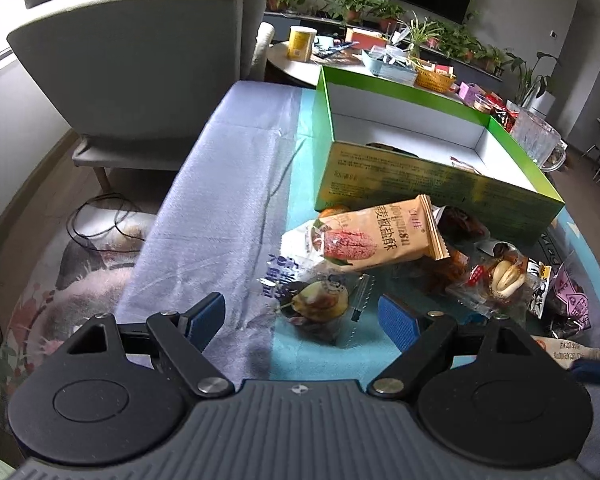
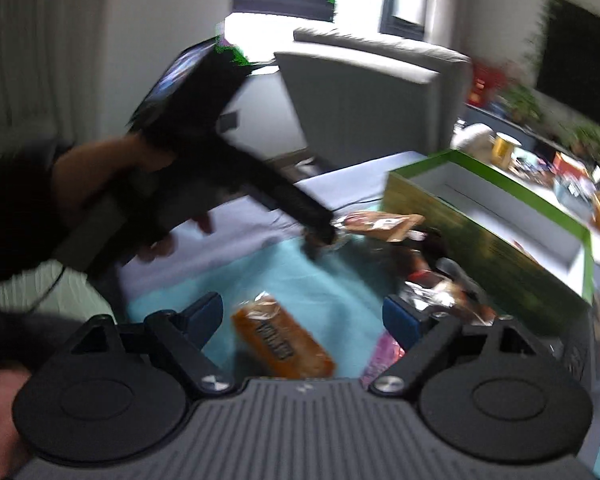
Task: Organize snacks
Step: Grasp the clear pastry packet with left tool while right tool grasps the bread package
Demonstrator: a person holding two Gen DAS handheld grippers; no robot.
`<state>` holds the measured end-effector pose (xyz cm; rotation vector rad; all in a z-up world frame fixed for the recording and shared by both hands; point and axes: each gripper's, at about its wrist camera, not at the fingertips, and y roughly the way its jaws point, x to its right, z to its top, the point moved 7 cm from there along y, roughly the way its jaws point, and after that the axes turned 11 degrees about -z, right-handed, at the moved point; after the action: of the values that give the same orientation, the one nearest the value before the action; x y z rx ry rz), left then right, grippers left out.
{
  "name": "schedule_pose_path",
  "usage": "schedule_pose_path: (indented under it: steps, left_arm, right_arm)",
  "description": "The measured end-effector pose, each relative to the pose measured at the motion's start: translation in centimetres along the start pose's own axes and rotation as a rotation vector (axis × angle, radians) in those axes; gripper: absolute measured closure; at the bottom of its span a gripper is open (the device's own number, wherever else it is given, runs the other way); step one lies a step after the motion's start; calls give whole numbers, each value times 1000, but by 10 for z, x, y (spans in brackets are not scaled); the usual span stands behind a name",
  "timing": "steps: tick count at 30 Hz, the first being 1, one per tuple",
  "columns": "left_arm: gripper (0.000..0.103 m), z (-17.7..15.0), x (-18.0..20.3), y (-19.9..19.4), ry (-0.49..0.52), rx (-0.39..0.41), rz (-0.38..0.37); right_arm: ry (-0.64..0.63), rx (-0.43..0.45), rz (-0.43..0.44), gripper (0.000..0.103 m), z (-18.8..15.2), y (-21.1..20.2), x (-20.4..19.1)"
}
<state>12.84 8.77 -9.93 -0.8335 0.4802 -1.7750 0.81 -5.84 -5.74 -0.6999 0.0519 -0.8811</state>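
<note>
Grey armchair (image 1: 140,60) far left, off the worktop (image 1: 228,200), which carries a lilac and teal cloth. Round side table (image 1: 296,70) behind it holds a yellow canister (image 1: 300,42) and clutter.

Open green box (image 1: 420,152), white inside, sits far right on the worktop; a couple of packets are partly visible inside, too hidden to name. Glass pitcher (image 1: 538,140) just beyond its right wall.

Snack pile lies loose against the box's near wall: tan biscuit packet (image 1: 376,236) on top, clear bun packet (image 1: 504,276) to its right, pink packet (image 1: 572,300) further right, clear-wrapped pastry (image 1: 320,304) nearest.

Left gripper (image 1: 300,320): jaws spread wide, nothing between the pads, pastry packet just ahead of them.

Right gripper (image 2: 302,320): jaws spread, not pinching anything. Orange wrapped snack (image 2: 284,340) lies on the teal cloth between the pads, clear of both. Right view is motion-blurred; it shows the person's hand (image 2: 100,176) holding the left gripper over the pile.
</note>
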Motion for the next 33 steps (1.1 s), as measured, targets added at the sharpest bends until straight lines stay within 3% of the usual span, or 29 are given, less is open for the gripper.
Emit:
schedule_pose_path:
  steps: [10,20,27,33]
  left_arm:
    - [21,3,1,17,24,-29,-3]
    - [21,2,-2,24,33,-45,10]
    - [36,4,-3,20,31,-27,-23]
    - [38,10,2,4,33,7,-45]
  right_arm:
    - [-34,-96,48,58,-12,30,-11]
    - [-8,-163,44,59,-21,45,-12]
    - [30,-152,77,60,-24,41,-9]
    - [170,-149,102,62,-22,33,10]
